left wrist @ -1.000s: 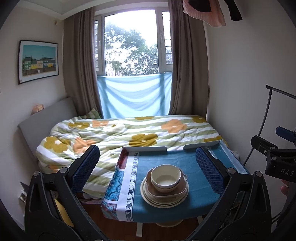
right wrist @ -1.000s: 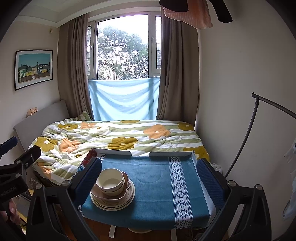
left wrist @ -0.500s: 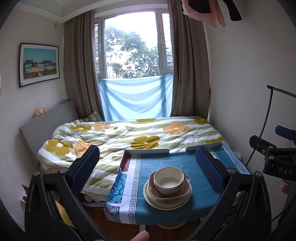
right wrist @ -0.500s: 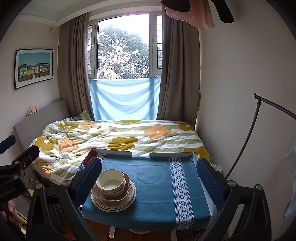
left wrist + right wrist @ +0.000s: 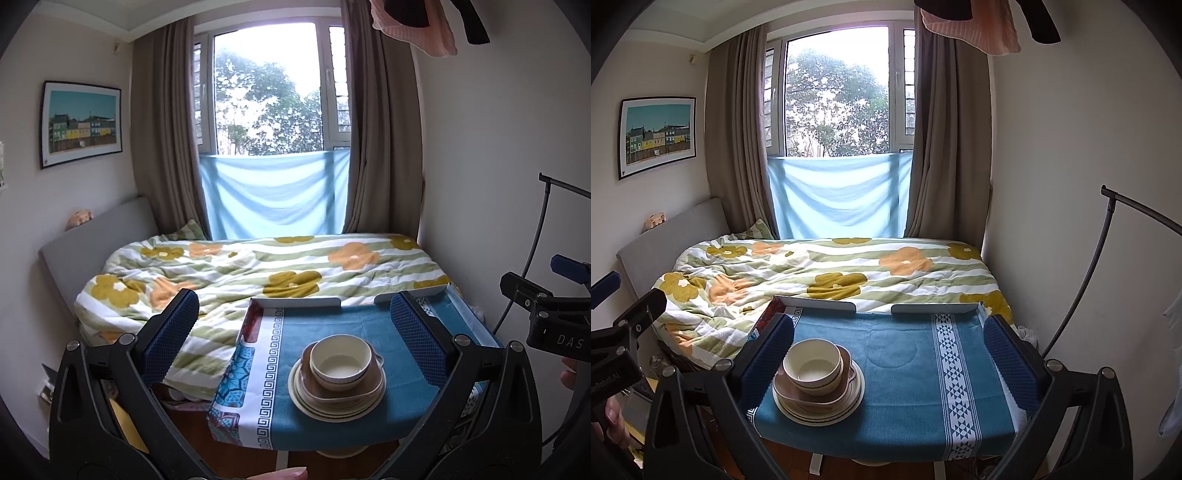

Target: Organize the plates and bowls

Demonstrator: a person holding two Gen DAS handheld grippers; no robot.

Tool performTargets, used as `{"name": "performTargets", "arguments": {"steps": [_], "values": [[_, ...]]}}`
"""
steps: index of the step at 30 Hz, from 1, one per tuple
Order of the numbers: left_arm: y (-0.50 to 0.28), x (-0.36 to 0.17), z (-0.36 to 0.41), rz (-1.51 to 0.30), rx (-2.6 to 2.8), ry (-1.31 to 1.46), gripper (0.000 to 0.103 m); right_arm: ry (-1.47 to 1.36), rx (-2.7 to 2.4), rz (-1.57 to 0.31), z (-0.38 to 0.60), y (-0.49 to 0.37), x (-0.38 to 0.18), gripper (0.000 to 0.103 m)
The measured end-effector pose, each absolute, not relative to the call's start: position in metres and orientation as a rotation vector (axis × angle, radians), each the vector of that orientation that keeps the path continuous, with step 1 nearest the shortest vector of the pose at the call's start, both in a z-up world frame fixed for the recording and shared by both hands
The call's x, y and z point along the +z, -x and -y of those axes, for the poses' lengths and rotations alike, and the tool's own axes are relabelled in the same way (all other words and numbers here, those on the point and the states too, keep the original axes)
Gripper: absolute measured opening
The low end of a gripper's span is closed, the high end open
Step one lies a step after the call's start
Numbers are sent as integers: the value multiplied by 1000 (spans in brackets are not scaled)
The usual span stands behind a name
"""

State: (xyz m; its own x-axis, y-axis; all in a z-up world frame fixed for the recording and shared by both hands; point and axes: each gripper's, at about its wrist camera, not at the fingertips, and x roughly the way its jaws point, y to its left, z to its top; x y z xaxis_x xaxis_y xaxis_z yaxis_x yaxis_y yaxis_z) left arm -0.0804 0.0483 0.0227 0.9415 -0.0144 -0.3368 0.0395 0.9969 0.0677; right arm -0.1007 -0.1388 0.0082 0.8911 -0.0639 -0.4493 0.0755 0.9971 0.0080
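Left wrist view is showing the left gripper [image 5: 295, 332] hanging with its blue pads spread wide, nothing between them. Ahead, a cream bowl [image 5: 340, 361] is sitting in a brown dish on a stack of plates [image 5: 334, 400], near the front edge of a small table [image 5: 332, 321] under blue cloth. The right gripper [image 5: 886, 350] is hovering with jaws apart too, empty, its left pad just beside the stack. A floral bed [image 5: 827, 273] is lying behind the table.

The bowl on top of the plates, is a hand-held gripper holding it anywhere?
No. Both the left hand-held gripper and the right hand-held gripper are open and empty. The bowl just sits on the stack of plates, untouched.
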Motion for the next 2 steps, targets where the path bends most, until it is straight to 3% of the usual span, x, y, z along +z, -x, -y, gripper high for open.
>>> {"name": "performTargets", "arguments": {"steps": [2], "values": [[78, 22, -49, -343, -28, -76, 103, -27, -74, -467, 139, 99, 7, 102]]}}
